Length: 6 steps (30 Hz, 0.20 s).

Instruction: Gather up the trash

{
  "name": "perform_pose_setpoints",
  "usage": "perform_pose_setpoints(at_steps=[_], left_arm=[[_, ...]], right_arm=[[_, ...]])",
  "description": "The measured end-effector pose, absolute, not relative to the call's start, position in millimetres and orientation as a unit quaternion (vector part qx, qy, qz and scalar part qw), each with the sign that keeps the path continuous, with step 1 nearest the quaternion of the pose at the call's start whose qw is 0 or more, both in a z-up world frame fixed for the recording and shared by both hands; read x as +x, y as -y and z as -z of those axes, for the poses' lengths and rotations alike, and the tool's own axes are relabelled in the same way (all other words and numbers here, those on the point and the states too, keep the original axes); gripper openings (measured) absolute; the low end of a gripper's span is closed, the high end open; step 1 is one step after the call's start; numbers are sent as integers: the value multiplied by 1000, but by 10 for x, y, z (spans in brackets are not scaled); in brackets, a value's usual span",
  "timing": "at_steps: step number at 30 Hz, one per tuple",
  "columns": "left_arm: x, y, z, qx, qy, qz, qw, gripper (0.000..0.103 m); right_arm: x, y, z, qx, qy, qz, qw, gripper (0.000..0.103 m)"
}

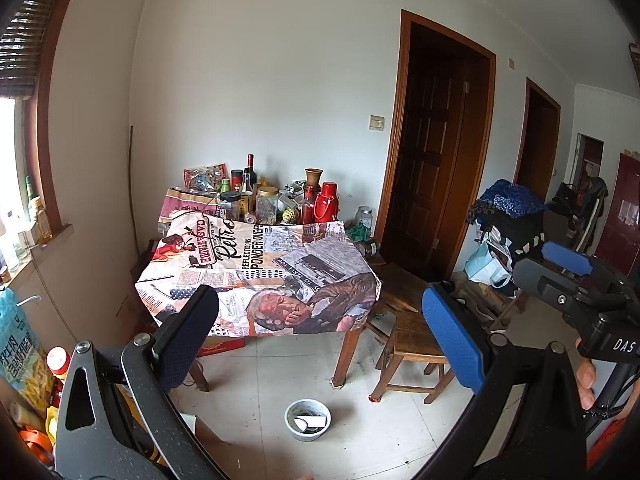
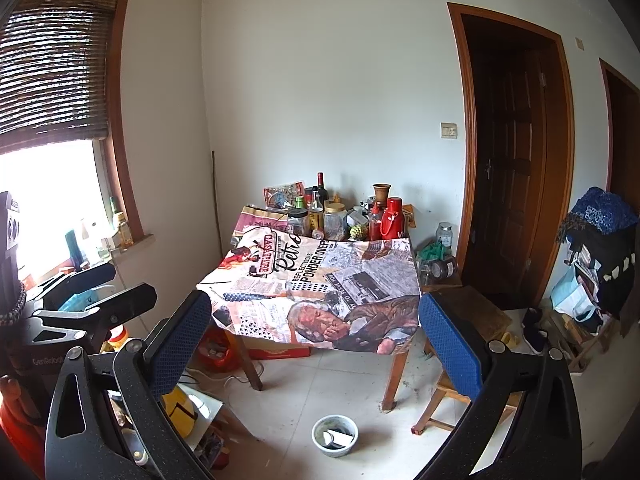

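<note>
A small white bin (image 1: 307,419) stands on the tiled floor in front of the table, with white scraps inside; it also shows in the right wrist view (image 2: 334,435). My left gripper (image 1: 320,320) is open and empty, held well above the floor and facing the table. My right gripper (image 2: 316,324) is open and empty too, at about the same height. The right gripper also shows at the right of the left wrist view (image 1: 568,268). The left gripper shows at the left of the right wrist view (image 2: 100,284).
A table (image 1: 348,344) with a newspaper-print cloth (image 1: 256,268) holds bottles and jars (image 1: 264,200) at its far end. Wooden stools (image 1: 412,344) stand to its right. A red box (image 2: 280,350) lies under it. Clutter lies at lower left (image 2: 180,404) and by the doors (image 2: 592,280).
</note>
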<state>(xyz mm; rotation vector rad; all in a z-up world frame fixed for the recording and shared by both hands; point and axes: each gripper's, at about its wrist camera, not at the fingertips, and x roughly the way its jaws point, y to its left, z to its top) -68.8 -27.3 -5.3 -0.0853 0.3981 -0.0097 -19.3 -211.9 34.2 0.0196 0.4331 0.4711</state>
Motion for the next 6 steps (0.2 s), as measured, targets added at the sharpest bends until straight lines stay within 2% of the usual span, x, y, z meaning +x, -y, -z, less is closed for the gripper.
perform_pose_setpoints(at_steps=[6], left_arm=[[-568,242,84,-49,-204,6,978,102]], right_arm=[[-59,2114,-293,10,-219,-234,947,103]])
